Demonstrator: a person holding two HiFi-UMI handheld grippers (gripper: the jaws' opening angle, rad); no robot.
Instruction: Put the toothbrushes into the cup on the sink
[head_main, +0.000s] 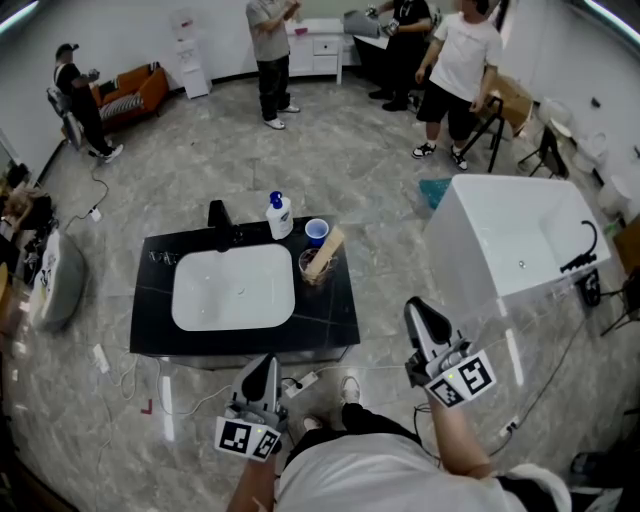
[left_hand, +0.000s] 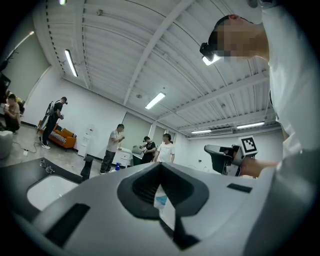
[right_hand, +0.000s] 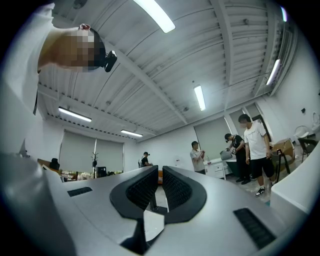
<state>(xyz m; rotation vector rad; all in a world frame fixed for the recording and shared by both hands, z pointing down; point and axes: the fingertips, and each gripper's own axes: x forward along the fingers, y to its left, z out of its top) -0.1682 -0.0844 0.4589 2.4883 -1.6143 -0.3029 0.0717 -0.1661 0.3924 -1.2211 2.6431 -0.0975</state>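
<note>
A black sink counter (head_main: 330, 315) with a white basin (head_main: 233, 288) stands in front of me on the floor. At its back right sits a clear cup (head_main: 310, 270) with pale brown toothbrushes (head_main: 326, 252) leaning out of it. A blue cup (head_main: 317, 231) stands just behind it. My left gripper (head_main: 263, 362) (left_hand: 160, 165) hovers at the counter's near edge, shut and empty. My right gripper (head_main: 418, 308) (right_hand: 160, 170) is held off the counter's right side, shut with nothing between its jaws; it also shows in the left gripper view (left_hand: 220, 156).
A white soap bottle with a blue pump (head_main: 279, 216) and a black tap (head_main: 218, 213) stand behind the basin. A white bathtub (head_main: 500, 245) fills the right. Cables and a power strip (head_main: 302, 381) lie on the floor. Several people (head_main: 270, 60) stand at the back.
</note>
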